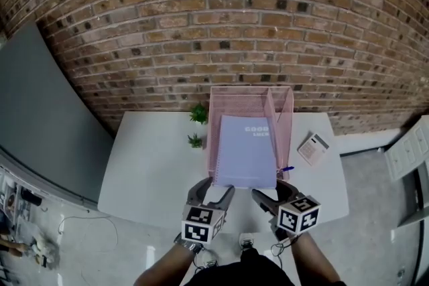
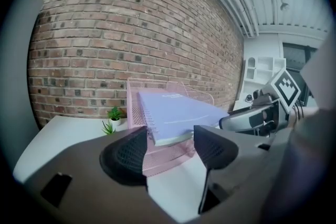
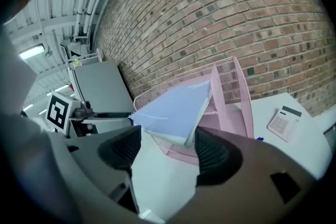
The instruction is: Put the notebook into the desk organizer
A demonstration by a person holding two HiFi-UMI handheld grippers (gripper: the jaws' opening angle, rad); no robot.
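A lilac spiral notebook [image 1: 247,151] lies in the pink mesh desk organizer [image 1: 284,110] at the back middle of the white table [image 1: 147,171]. Its near edge juts out over the organizer's front. My left gripper [image 1: 214,191] is open just in front of the notebook's near left corner, not touching it. My right gripper [image 1: 271,194] is open at the near right corner, also apart from it. In the left gripper view the notebook [image 2: 178,113] rests tilted on the organizer [image 2: 168,157], beyond the open left gripper [image 2: 170,145]. The right gripper view shows the notebook [image 3: 173,107] past the open right gripper [image 3: 168,147].
Two small green plants [image 1: 198,114] stand left of the organizer. A white calculator [image 1: 313,148] lies to its right, and a blue pen [image 1: 286,169] sits beside the organizer's front right corner. A brick wall runs behind the table. A grey panel [image 1: 40,117] stands at the left.
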